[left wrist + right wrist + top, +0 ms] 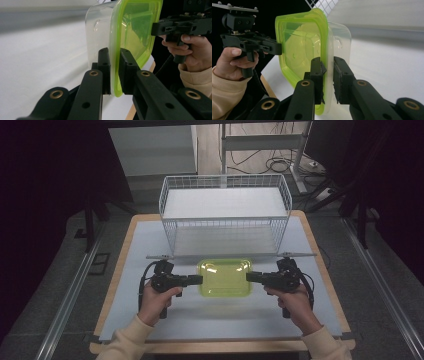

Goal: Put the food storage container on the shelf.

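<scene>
Here, clear container (224, 279), translucent green lid (136, 32), rounded corners, level

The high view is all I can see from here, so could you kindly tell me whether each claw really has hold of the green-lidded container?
Observer: Yes. In the left gripper view, the left claw pinches the rim of the container where the green lid meets it.
Operator: Thank you. And the right one?
Observer: The right claw clamps the opposite rim in the same way, one jaw on the lid side and one on the body side.
Operator: Is the body below the lid green as well?
Observer: No, the body is clear plastic, and I can see nothing inside it.
</scene>
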Tool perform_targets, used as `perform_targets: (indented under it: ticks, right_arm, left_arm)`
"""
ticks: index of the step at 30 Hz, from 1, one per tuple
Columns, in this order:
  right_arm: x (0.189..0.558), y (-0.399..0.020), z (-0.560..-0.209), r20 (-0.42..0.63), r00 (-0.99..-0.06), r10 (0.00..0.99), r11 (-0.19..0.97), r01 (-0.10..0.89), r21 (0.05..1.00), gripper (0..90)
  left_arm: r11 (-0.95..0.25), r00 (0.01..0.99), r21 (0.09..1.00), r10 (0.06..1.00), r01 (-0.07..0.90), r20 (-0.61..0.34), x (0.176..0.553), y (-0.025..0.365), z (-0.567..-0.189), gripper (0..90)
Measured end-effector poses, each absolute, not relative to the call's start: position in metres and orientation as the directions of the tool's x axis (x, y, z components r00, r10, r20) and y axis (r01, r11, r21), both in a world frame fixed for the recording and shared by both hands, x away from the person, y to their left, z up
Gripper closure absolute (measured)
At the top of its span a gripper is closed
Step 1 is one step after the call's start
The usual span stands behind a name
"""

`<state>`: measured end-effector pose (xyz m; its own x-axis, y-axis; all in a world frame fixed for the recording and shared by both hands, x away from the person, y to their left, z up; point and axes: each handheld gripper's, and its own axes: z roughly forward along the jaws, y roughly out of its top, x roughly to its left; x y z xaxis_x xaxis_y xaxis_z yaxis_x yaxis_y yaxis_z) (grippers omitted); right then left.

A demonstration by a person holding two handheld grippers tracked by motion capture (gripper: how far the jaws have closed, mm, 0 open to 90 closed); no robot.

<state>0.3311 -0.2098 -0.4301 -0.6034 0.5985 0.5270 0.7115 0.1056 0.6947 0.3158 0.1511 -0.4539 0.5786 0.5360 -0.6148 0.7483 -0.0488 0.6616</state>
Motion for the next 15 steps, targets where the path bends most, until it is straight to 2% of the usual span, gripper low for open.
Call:
perform_targets:
  ticks: [15]
  right_arm:
    - [0.339,-0.208,-0.406,0.509,-0.614,0.603,0.094,0.689,0.719,79.5]
  left_arm:
    - [-0.041,0.597,0.692,0.544,0.721,-0.59,0.324,0.152,-0.429,81.7]
